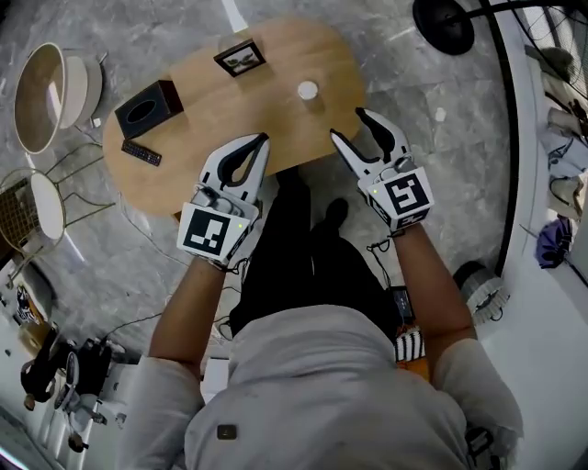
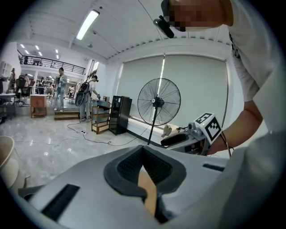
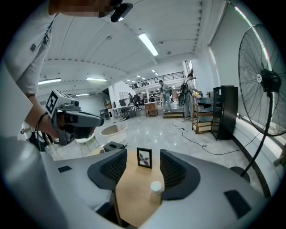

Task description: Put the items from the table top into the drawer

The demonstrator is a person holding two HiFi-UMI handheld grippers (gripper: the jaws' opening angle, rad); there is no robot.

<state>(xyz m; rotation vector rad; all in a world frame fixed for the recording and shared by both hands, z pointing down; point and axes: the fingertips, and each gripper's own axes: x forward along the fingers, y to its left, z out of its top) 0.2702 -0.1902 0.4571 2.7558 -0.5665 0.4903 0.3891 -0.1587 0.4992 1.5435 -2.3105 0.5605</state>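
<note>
An oval wooden table (image 1: 276,128) carries a black-framed picture (image 1: 241,57), a small white cup (image 1: 307,90), a black tissue box (image 1: 147,108) and a dark remote (image 1: 141,152). My left gripper (image 1: 263,139) hovers over the table's near edge with its tips together and nothing in it; its own view shows only a sliver of table (image 2: 149,190) below the meeting pads. My right gripper (image 1: 349,125) stands open and empty near the table's right front, close to the cup. In the right gripper view the picture (image 3: 144,158) and cup (image 3: 155,188) lie ahead between the jaws.
A round beige chair (image 1: 41,96) and a wire stool (image 1: 37,207) stand left of the table. A fan's black base (image 1: 443,23) sits at the top right beside a white counter (image 1: 551,275). The person's legs are under the table's near edge.
</note>
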